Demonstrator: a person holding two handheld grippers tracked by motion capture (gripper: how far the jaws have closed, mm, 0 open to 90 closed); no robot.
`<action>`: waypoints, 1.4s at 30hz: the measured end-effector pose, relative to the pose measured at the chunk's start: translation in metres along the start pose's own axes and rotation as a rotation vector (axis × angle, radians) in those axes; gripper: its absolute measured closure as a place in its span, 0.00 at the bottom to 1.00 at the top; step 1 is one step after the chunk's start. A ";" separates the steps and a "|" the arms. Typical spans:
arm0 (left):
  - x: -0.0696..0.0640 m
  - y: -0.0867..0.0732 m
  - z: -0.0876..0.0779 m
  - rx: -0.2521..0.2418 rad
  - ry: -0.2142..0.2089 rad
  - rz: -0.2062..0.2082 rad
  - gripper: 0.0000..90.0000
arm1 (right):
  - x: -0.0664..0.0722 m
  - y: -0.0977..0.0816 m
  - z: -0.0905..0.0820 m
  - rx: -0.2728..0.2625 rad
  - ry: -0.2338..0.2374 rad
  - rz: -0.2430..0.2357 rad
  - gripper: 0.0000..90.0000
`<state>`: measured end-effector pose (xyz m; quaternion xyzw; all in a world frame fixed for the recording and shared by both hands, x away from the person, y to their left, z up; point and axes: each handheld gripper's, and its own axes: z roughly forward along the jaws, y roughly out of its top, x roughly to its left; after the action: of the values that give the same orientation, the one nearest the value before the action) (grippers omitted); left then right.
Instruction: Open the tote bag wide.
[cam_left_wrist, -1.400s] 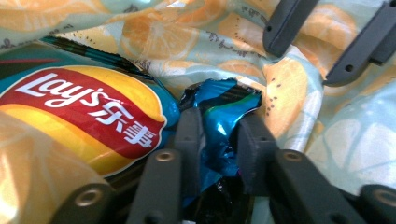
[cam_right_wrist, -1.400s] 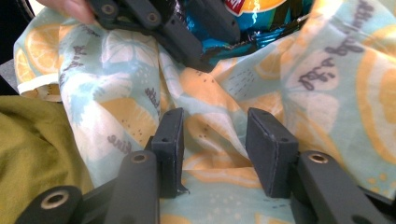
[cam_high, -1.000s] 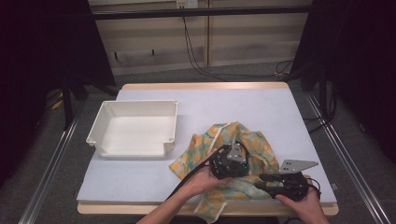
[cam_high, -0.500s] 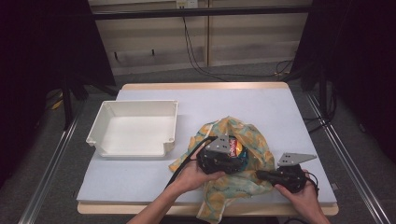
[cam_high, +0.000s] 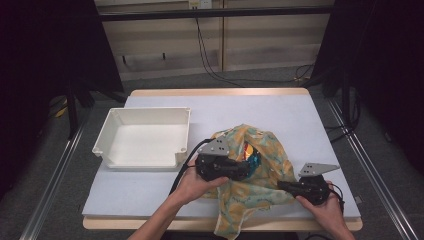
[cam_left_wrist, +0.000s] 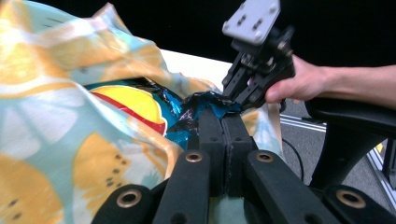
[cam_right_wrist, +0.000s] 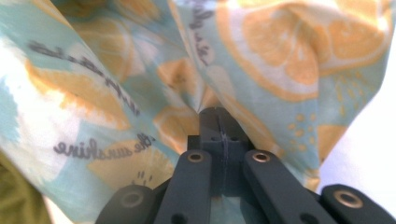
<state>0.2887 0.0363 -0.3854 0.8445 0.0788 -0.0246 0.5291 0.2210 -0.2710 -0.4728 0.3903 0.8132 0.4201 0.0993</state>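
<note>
Near the worktop's front right corner, the left gripper (cam_high: 245, 167) is clamped on a shiny blue-yellow snack packet (cam_left_wrist: 140, 109), half out of the lemon-print cloth bag (cam_high: 260, 170) pinched by the right gripper (cam_high: 282, 185); white plastic tray (cam_high: 145, 137) awaits

- The bench (cam_high: 300, 115) is bare behind the cloth bag (cam_high: 265, 150), so my tools could pass there.
- The white tray (cam_high: 145, 137) stands to the left, just beside my left tool (cam_high: 245, 167).
- The bag fills the gap between my left tool and my right tool (cam_high: 282, 186).
- Bare bench lies in front of the tray.
</note>
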 end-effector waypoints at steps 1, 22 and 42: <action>0.000 0.000 0.001 0.001 0.000 0.001 0.99 | 0.002 0.002 -0.002 -0.010 0.003 0.000 0.96; -0.007 -0.001 0.016 0.068 0.008 0.038 0.99 | 0.018 0.068 -0.047 -0.243 0.036 -0.081 0.60; -0.013 0.001 0.012 0.075 0.006 0.067 0.99 | -0.032 0.125 0.009 -0.239 0.010 -0.015 0.92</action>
<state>0.2762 0.0231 -0.3880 0.8660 0.0512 -0.0074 0.4974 0.3160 -0.2461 -0.3891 0.3673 0.7609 0.5151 0.1441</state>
